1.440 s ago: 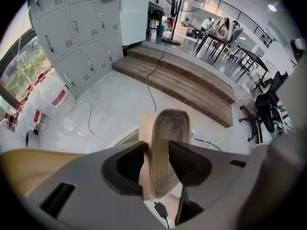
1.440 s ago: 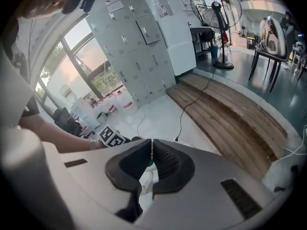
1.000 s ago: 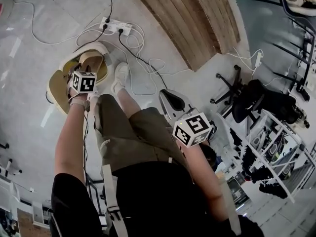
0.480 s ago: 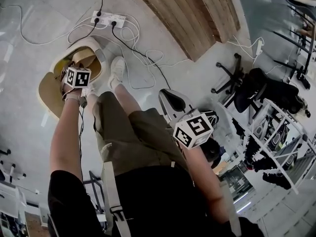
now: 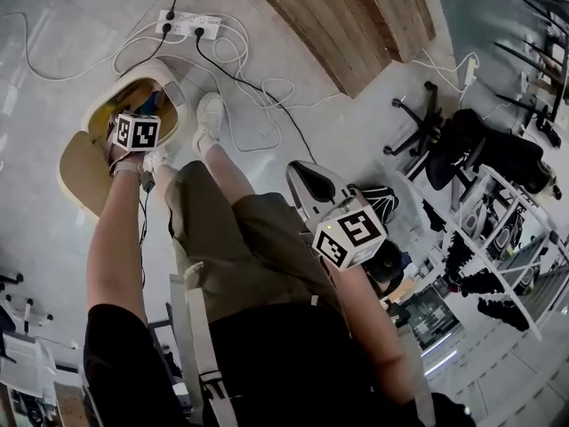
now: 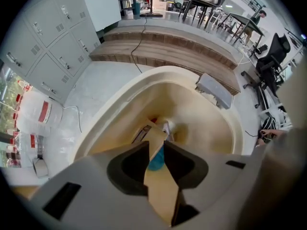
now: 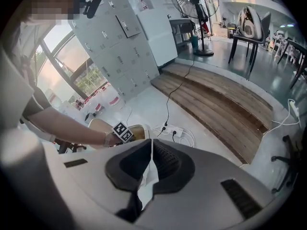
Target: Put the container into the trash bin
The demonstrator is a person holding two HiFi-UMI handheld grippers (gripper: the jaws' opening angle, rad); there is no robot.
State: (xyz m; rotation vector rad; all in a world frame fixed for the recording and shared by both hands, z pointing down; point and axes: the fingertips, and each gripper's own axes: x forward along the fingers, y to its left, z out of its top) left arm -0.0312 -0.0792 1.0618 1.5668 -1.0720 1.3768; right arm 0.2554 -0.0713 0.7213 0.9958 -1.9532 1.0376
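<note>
Down inside the trash bin (image 6: 115,97), a blue thing (image 6: 156,163) shows only through the gap of the left gripper (image 6: 156,147). Its jaws are closing without pressing on anything, and I cannot tell what the blue thing is. A tan carton (image 6: 149,134) lies deeper in the bin with its near end behind the jaws. The bits beside it are too small to name. The gripper's body hides the bin's near rim. In the head view, the marker cube (image 5: 134,132) covers those jaws and part of the bin's mouth.
</note>
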